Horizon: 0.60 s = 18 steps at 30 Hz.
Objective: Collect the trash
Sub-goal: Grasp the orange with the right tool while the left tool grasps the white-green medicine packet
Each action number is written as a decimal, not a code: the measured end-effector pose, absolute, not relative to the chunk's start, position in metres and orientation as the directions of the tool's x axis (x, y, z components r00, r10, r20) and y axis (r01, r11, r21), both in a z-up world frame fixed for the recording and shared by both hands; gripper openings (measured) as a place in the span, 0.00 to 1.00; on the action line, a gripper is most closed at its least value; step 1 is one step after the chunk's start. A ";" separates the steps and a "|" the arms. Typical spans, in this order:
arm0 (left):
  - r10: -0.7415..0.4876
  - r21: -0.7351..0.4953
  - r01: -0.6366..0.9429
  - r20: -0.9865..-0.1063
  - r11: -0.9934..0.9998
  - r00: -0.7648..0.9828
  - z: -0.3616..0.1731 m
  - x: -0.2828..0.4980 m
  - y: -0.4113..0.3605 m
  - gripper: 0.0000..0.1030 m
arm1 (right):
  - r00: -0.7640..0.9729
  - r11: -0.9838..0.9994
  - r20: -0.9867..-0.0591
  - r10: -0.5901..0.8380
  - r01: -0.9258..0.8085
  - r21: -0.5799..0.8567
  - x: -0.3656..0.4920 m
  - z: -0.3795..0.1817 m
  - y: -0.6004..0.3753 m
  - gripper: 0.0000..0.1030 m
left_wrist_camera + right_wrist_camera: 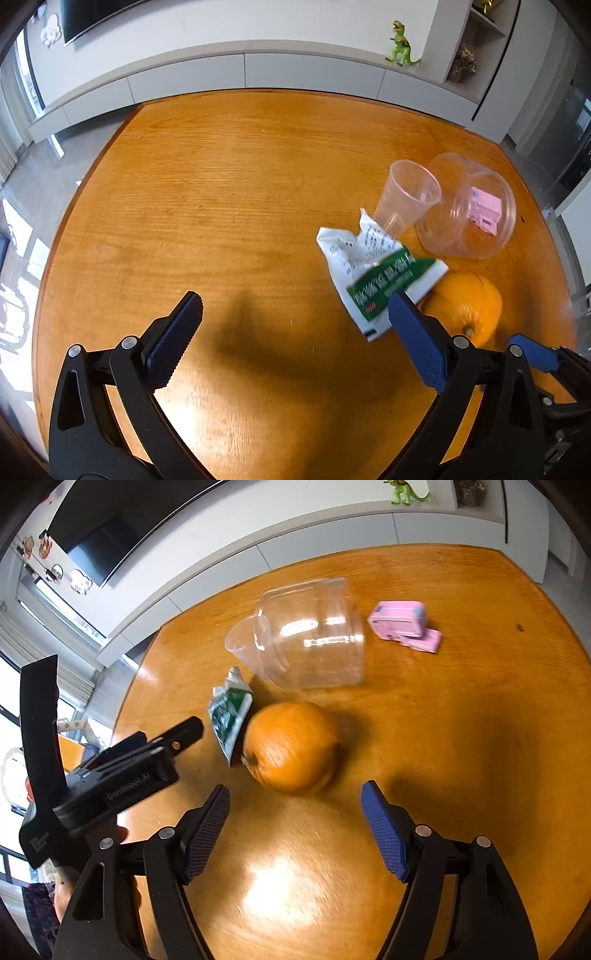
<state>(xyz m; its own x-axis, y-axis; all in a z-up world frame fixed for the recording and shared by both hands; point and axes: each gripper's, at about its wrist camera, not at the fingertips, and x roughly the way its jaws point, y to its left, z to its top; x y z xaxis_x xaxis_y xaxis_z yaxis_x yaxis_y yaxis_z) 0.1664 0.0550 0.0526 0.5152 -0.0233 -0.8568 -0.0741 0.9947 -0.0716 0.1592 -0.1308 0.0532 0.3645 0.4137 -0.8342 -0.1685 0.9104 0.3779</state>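
Hovering over a round wooden tabletop [229,192], both claws stand wide apart with nothing between their blue pads. The left claw [295,332] hangs above bare wood, its own shadow on the boards below; a crumpled white-and-green wrapper [376,273] lies just beyond its right-hand pad, up and to the right in that view. The wrapper's far end touches or overlaps the base of a small clear plastic cup [406,199] lying on its side, and a larger clear container [469,210], also tipped over, sits against the cup. An orange [469,302] rests just beside the wrapper's near corner.

From the right wrist view, the right claw [295,812] points down at the tabletop with the orange [291,747] just ahead of its fingertips, not between them. The wrapper [229,716] lies against the orange's left side, the container [314,635] beyond both. Two pink box-like items [406,624] sit on the wood to the right of the container, apart from it. A green toy dinosaur [400,44] stands on the pale cabinet behind the tabletop.
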 end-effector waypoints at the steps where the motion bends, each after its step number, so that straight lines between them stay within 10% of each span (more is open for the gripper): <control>1: -0.020 -0.068 -0.075 -0.858 0.995 0.514 0.051 0.171 0.056 0.94 | 0.364 0.910 -0.834 0.415 -0.167 0.380 0.163 0.051 -0.128 0.72; 18: 0.008 -0.010 -0.035 -0.872 0.999 0.489 0.039 0.208 0.025 0.94 | 0.367 0.901 -0.830 0.420 -0.278 0.333 0.147 0.038 -0.137 0.55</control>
